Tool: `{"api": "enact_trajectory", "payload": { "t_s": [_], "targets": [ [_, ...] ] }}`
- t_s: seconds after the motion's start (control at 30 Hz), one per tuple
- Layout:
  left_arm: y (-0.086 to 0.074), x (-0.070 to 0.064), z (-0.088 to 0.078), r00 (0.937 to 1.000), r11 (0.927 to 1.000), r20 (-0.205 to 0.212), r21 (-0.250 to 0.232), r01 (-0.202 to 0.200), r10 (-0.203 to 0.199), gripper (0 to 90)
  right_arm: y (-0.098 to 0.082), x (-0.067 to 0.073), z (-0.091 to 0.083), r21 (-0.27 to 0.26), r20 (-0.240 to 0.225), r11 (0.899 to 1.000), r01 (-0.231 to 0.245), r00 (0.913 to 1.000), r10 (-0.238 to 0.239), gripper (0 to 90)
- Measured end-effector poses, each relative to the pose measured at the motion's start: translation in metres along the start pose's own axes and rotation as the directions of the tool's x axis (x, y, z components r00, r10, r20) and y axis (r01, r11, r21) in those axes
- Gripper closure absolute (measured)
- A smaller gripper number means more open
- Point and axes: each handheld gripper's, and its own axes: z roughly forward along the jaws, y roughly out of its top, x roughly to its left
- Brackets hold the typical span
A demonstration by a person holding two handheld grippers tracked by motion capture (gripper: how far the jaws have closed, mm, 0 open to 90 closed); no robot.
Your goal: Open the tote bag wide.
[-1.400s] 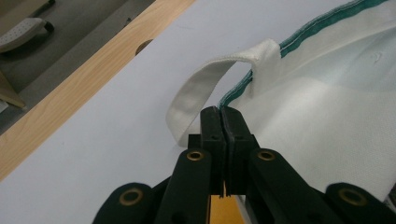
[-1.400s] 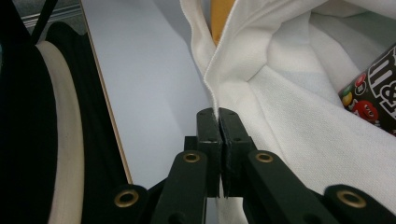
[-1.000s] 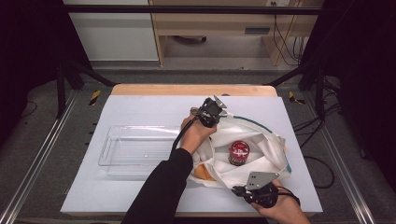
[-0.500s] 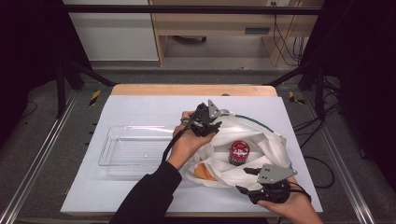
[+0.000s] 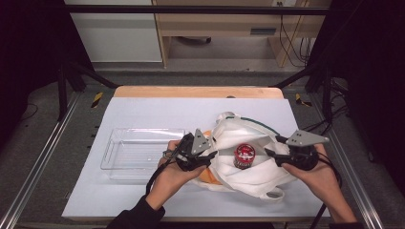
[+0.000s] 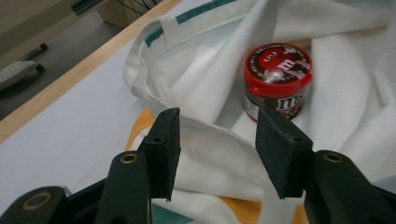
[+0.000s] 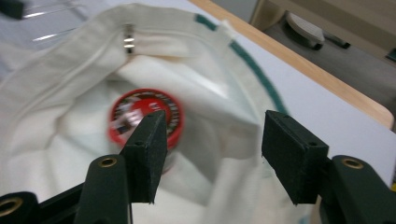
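Left gripper point(image 5: 206, 153): jaws apart, gripping nothing, poised over the near rim of the white cloth bag point(image 5: 267, 171), likely to pinch the fabric.
Right gripper point(image 5: 273, 153): jaws spread, empty, at the bag's opposite edge, probably to widen the mouth.
M&M's tub point(image 5: 244, 155): red-lidded, upright inside the open bag, between both grippers.
Clear plastic tray point(image 5: 138, 150): empty, just left of the bag, seemingly a waiting destination.

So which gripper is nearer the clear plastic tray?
Left. The left gripper is just off the clear plastic tray's right end, at the white bag's near edge. The right gripper is across the bag, farther right.
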Motion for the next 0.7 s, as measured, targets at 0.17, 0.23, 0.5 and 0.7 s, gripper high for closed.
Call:
{"api": "enact_trajectory", "payload": {
  "t_s": [0.17,0.23,0.5,0.7],
  "targets": [
    [-0.009,-0.012,0.004,0.9996,0.9999,0.027,0.008,0.011,-0.011,48.8,0.003,-0.025,0.010,0.033,0.051,0.999,-0.015,0.9986,0.013,40.1],
    [-0.011,-0.016,0.008,0.9991,0.9998,0.041,0.015,0.010,-0.011,47.7,0.003,-0.031,0.016,0.047,0.052,0.999,-0.027,0.9983,0.024,37.8],
    [-0.018,-0.027,0.028,0.9979,0.9971,0.063,0.075,0.013,-0.018,44.7,-0.002,-0.043,0.047,0.118,0.059,0.992,-0.048,0.9974,0.041,29.2],
    [-0.024,-0.027,0.034,0.9957,0.9934,0.090,0.114,0.013,-0.023,56.8,-0.008,-0.050,0.062,0.204,0.041,0.977,-0.068,0.9973,0.061,45.2]
  ]
}}
